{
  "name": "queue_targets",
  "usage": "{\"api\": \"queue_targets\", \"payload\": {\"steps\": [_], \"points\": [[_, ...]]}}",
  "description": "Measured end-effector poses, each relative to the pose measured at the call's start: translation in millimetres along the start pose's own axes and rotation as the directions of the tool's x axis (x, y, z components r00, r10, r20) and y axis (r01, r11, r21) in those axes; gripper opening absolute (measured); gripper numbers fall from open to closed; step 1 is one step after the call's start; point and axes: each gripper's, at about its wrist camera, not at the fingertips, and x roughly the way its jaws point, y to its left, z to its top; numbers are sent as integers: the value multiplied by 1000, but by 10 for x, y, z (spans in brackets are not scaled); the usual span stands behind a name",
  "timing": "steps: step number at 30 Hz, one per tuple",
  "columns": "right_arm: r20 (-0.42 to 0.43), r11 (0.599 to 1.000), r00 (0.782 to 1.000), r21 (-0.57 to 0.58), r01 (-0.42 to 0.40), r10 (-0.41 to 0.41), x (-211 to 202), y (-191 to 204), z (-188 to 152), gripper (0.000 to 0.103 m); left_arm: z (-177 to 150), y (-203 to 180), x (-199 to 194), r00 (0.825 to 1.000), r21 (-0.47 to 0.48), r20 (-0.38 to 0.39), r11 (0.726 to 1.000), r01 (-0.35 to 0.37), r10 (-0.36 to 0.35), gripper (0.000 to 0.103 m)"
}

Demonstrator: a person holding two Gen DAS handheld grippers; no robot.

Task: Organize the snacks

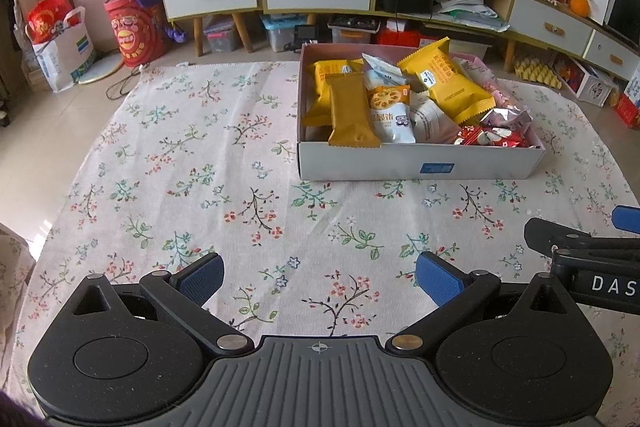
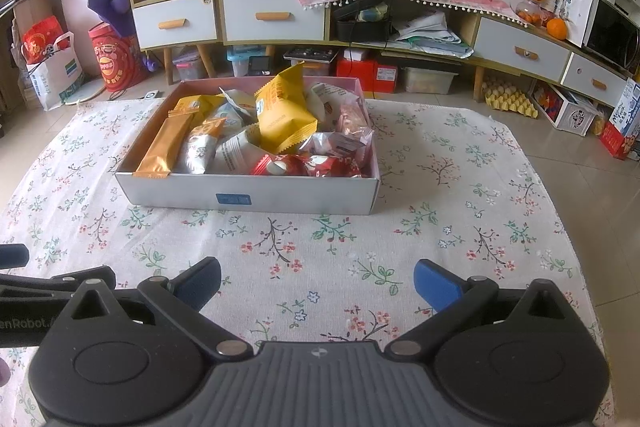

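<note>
Left gripper point(image 1: 318, 281) is hovering low over the near edge of the table, jaws spread wide, nothing between the blue pads point(image 1: 436, 281). Right gripper point(image 2: 316, 283) is doing the same just beside it, jaws equally wide and empty; each is showing at the margin of the other's view. Both are pointing across the floral tablecloth point(image 1: 192, 163) toward the box point(image 2: 248, 193), which is sitting toward the far edge of the table, well apart from both tools. The box is holding all the snacks in view: a long golden bar packet point(image 2: 158, 151) is lying along its left wall, a large yellow pouch point(image 2: 282, 117) is leaning up in the middle, white-and-silver packets point(image 2: 200, 151) are lying between them, and red wrappers point(image 2: 292, 165) are crowding the near right corner with pinkish packets behind. The packets are overlapping and tilting against each other, not lying in rows. No snack is lying loose on the cloth. Judgement: gathering appears done, or sorting not yet started; what may remain is straightening the pile inside the box.
</note>
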Motion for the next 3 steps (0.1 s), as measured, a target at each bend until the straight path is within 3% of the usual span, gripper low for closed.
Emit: {"api": "queue_targets", "payload": {"steps": [3], "points": [[-2,1000,1000,0,0,0,4,0,1,89,6,-6,0,1000,5,-3,1000,12,-12,103]]}}
